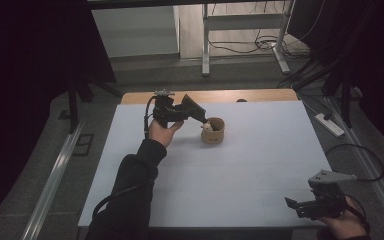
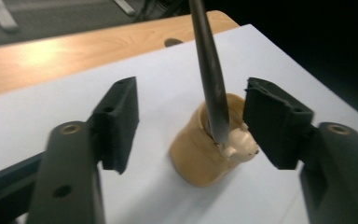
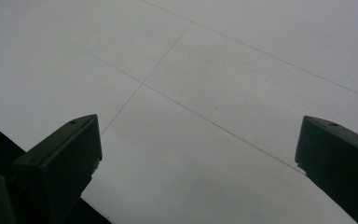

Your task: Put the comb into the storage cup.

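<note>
Tan cup (image 1: 213, 131) stands upright mid-table (image 1: 260, 165), just ahead of my left hand-held gripper (image 1: 196, 113), jaws spread, holding nothing; right hand-held gripper (image 1: 300, 206), also released, sits far off

The room is dim, its sides near black; the white table (image 1: 260, 165) is the brightest area. In the left gripper view the wooden strip (image 2: 51, 56) at the table's far edge shows soft glare, and the near jaws blur slightly.

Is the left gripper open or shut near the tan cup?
Open. In the left gripper view, the left gripper has its jaws spread wide either side of the tan cup, touching nothing.
</note>
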{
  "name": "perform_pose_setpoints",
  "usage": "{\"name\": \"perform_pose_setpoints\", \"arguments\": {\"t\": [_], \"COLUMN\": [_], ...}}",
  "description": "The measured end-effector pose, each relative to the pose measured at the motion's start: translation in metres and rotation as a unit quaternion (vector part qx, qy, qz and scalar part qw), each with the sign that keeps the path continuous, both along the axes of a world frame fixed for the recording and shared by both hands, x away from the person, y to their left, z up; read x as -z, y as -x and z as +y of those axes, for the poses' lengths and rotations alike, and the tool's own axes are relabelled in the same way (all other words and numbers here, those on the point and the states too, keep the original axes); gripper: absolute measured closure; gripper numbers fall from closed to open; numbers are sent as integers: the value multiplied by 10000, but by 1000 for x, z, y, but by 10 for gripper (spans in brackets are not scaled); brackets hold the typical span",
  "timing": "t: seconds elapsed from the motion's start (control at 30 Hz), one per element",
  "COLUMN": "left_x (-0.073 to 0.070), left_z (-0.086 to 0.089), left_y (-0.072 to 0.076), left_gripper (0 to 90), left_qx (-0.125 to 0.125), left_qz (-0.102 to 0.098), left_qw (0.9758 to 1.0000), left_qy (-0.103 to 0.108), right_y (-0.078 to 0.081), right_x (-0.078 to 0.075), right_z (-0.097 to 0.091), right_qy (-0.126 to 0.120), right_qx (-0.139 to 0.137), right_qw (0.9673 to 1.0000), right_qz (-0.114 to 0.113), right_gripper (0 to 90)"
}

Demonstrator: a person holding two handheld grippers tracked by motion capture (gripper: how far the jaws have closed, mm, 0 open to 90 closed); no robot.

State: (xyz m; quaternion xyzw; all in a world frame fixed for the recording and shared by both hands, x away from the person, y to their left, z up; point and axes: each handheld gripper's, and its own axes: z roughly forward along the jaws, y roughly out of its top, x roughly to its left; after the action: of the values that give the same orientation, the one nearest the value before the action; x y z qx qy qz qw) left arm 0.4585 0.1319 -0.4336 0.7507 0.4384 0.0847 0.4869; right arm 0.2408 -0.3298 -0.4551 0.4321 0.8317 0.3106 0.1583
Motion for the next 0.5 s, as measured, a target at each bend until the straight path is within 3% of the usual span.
{"name": "perform_pose_setpoints", "arguments": {"t": [0.23, 0.37, 0.5], "left_x": [-1, 2, 2], "left_z": [1, 1, 3], "left_y": [4, 4, 5], "left_gripper": [177, 91, 59], "left_qx": [-41, -30, 27], "left_qz": [-299, -326, -282], "left_qw": [9992, 9991, 9993], "left_qy": [-258, -253, -225], "right_y": [0, 0, 0], "right_x": [0, 0, 0], "right_z": [0, 0, 0], "right_qy": [0, 0, 1], "right_qx": [-2, 7, 13], "right_qw": [10000, 10000, 10000], "right_qz": [-8, -3, -3], "right_gripper": [8, 8, 8]}}
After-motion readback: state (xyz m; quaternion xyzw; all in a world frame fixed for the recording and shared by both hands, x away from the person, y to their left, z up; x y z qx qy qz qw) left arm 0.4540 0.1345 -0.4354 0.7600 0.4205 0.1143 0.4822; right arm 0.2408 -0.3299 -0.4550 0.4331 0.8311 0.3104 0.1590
